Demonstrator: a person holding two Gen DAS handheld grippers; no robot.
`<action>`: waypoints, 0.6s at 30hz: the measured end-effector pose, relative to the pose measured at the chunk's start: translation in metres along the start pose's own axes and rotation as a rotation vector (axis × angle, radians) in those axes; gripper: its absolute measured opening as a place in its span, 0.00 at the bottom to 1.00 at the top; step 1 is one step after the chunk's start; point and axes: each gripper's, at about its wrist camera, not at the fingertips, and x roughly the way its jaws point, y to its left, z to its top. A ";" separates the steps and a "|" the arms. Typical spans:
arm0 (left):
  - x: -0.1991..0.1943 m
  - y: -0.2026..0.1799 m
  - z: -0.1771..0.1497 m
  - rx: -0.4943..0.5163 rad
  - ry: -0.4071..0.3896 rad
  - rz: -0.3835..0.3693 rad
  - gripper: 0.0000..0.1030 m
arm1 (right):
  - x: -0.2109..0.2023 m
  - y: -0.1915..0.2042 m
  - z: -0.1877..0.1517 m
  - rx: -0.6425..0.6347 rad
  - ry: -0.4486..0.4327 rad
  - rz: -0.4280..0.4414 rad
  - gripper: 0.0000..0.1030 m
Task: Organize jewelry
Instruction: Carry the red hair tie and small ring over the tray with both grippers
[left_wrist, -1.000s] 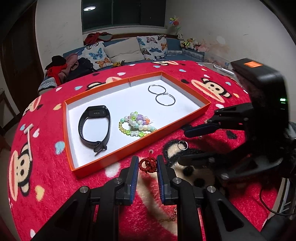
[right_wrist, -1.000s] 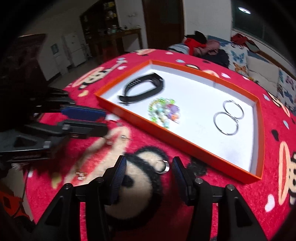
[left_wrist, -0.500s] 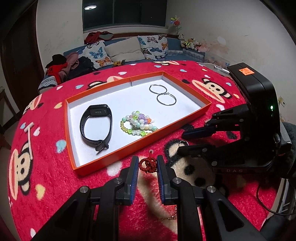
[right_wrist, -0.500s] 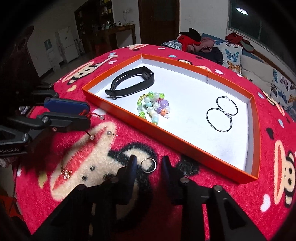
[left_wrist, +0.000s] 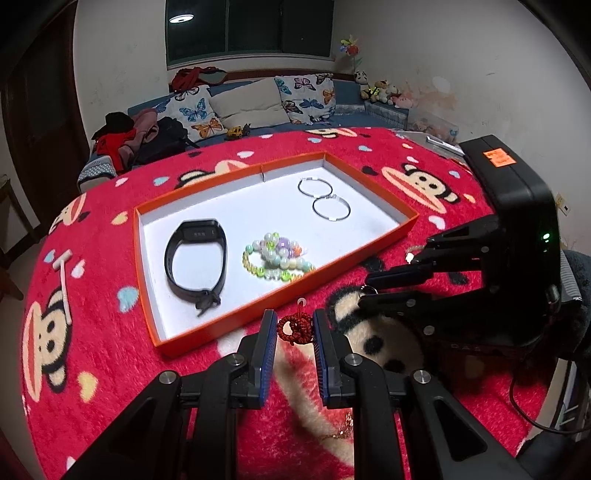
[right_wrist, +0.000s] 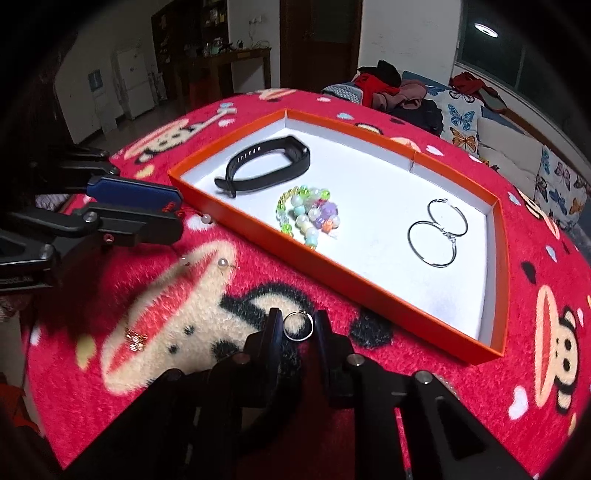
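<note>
the left tool (left_wrist: 294, 329) grips a red knot charm (left_wrist: 294, 328) just outside the tray (left_wrist: 373, 246). the right tool (right_wrist: 297, 326) pinches a silver ring (right_wrist: 297, 325) above the surface (right_wrist: 406, 369), near the tray's front wall.

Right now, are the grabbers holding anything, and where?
Yes. The right gripper pinches the silver ring by its sides. The left gripper pinches the red knotted charm across its woven knot.
</note>
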 end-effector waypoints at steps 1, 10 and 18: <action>-0.001 0.000 0.004 0.000 -0.005 -0.004 0.20 | -0.003 -0.001 0.001 0.009 -0.007 0.007 0.20; 0.010 0.002 0.058 -0.010 -0.036 -0.036 0.20 | -0.028 -0.041 0.021 0.113 -0.103 0.008 0.20; 0.056 0.028 0.109 -0.051 0.001 -0.045 0.20 | -0.004 -0.077 0.028 0.176 -0.066 -0.039 0.20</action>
